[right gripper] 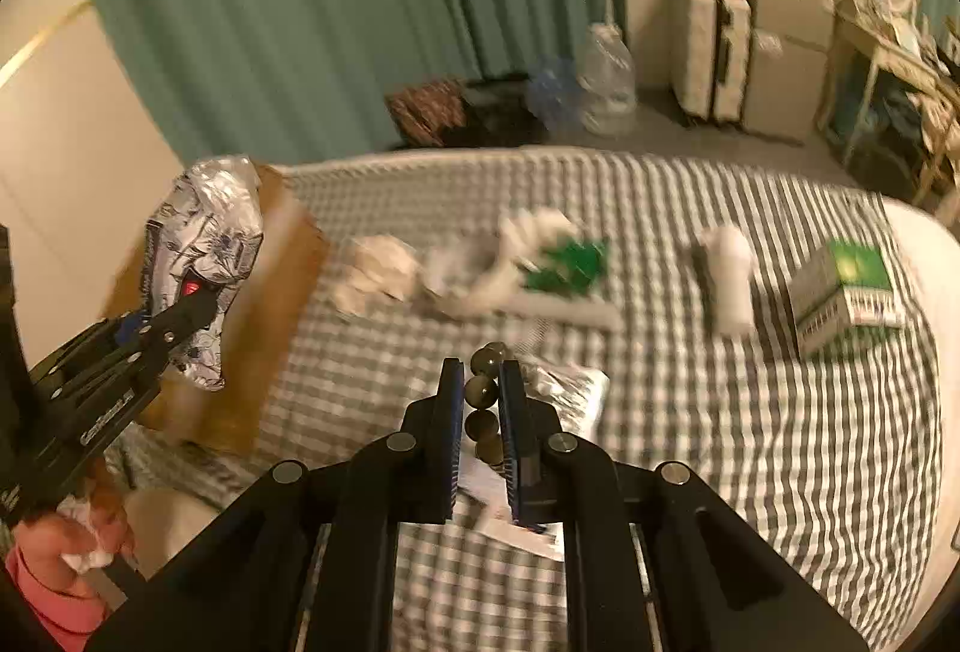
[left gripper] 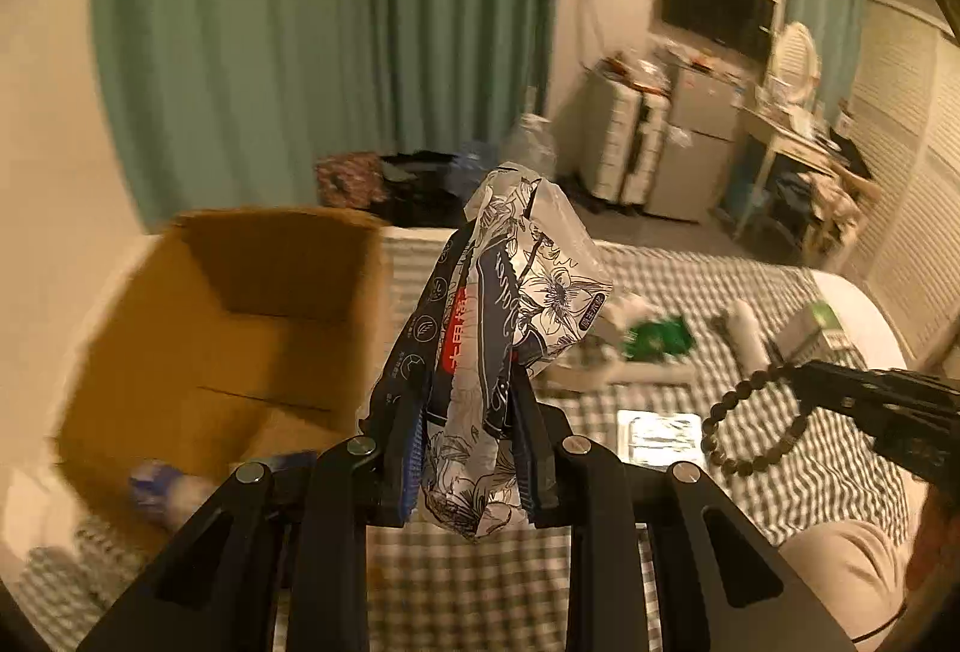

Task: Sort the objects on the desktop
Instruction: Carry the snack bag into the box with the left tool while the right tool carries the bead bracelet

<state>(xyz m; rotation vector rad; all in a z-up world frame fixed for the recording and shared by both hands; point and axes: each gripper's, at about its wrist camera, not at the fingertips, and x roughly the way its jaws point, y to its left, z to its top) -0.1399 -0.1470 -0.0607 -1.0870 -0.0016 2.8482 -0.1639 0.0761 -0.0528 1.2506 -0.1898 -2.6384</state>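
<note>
1. Above the checked bedspread [right gripper: 690, 442], the left gripper [left gripper: 465, 400] is clenched on a floral-printed tissue pack [left gripper: 510, 304], which it holds up in the air just beside the open cardboard box [left gripper: 240, 304] at the spread's left edge.
2. The right gripper [right gripper: 480, 400] is clamped on a dark bead bracelet [right gripper: 483, 391]; in the left wrist view the loop of beads [left gripper: 744, 424] hangs free below its fingertips, well clear of the bedding.
3. My judgement is that the step in hand is dropping the tissue pack into the box. To do it well, carry the pack fully over the opening, past the near wall, before loosening the grip, since the soft wrapper could catch on the rim and slide outside.
4. Lower it before release so that it does not bounce; something blue and white [left gripper: 162, 490] seems to lie inside the box already, but it is too blurred to name.
5. Keep the bracelet hand apart, so the dangling beads do not snag the left gripper.
6. Unsorted on the spread are a green packet [right gripper: 567, 262], a white cylinder [right gripper: 729, 274] and a green-topped carton [right gripper: 846, 286].
7. Writing: the pack carries a red label with white characters and a cursive word on a dark band, neither of which I can read; white lettering on the left gripper's arm in the right wrist view is illegible too.
</note>
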